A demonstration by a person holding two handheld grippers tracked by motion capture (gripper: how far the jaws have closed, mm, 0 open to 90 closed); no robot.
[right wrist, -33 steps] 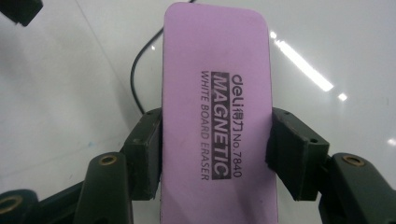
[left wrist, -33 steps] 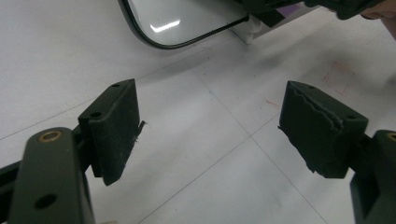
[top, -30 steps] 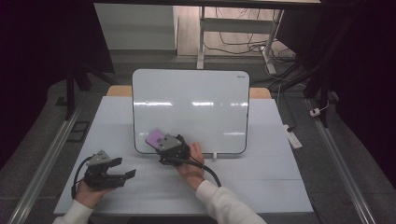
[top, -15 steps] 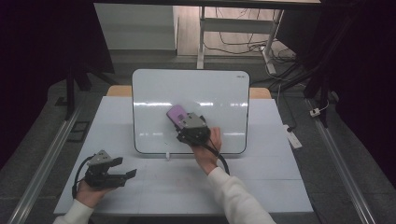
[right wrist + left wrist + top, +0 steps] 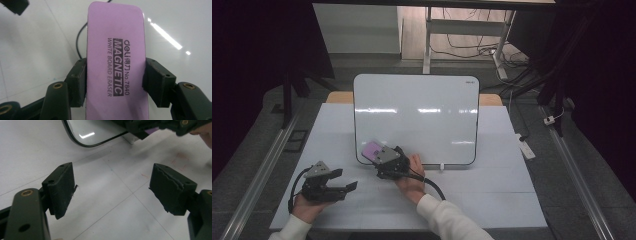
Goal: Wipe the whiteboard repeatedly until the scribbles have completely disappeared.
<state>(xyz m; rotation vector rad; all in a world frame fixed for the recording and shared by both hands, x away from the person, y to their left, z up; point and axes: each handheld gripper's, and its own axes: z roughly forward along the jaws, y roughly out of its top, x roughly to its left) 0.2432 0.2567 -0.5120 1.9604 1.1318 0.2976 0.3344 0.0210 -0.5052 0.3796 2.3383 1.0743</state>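
Observation:
A white whiteboard (image 5: 417,120) leans upright at the middle of the table. My right gripper (image 5: 379,156) is shut on a purple magnetic whiteboard eraser (image 5: 373,149) and holds it against the board's lower left corner. In the right gripper view both pads clamp the eraser's (image 5: 116,62) long sides, its printed face toward the camera and the board (image 5: 180,27) behind it. My left gripper (image 5: 349,186) rests low on the table at the front left, open, with nothing between its jaws. The left gripper view shows the wide gap of the left gripper (image 5: 112,187) over bare tabletop, with the board's corner (image 5: 87,135) beyond.
The white table (image 5: 492,195) has free surface to the right of the hands. A small white clip (image 5: 442,167) sits at the board's bottom edge. Metal rails (image 5: 262,165) run along both table sides. A white power strip (image 5: 526,146) lies off the right edge.
My right gripper swung the eraser from the board's lower left up to its middle, then back down to the lower left corner. The left gripper stayed where it was.

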